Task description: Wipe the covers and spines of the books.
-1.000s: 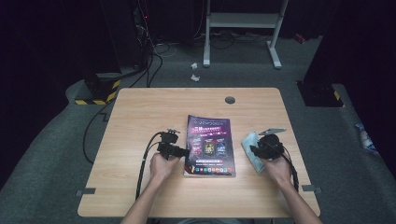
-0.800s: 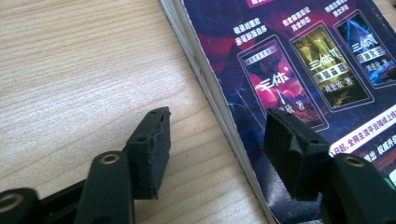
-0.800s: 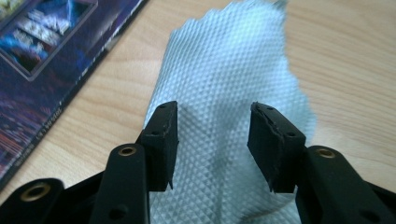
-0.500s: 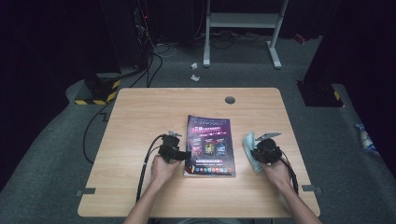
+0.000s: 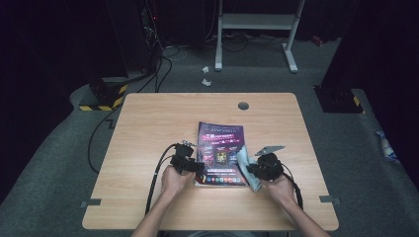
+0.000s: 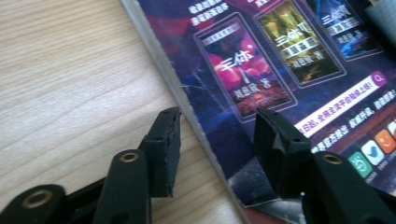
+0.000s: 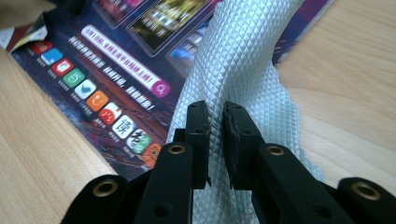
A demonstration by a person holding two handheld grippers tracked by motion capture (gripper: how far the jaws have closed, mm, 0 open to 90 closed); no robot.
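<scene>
A dark purple book (image 5: 221,150) lies flat in the middle of the wooden table (image 5: 163,118). My left gripper (image 5: 199,168) is at the book's near left corner. In the left gripper view its jaws (image 6: 217,122) straddle the edge of the book (image 6: 280,56), one over bare wood and one over the cover. They have just been closing and stand open. My right gripper (image 5: 250,171) is shut on a fold of grey textured cloth (image 5: 243,158). In the right gripper view the cloth (image 7: 243,56) drapes over the book's (image 7: 116,51) right edge, pinched in the gripper (image 7: 215,111).
A round cable hole (image 5: 243,105) sits near the table's far edge. A black cable (image 5: 155,180) trails from the left gripper toward the near edge. On the floor beyond are a yellow-and-black striped box (image 5: 101,96) and a white metal stand (image 5: 257,24).
My right gripper has closed on the cloth and pulled it left onto the book's right edge. The left gripper has edged up to the book's left edge.
</scene>
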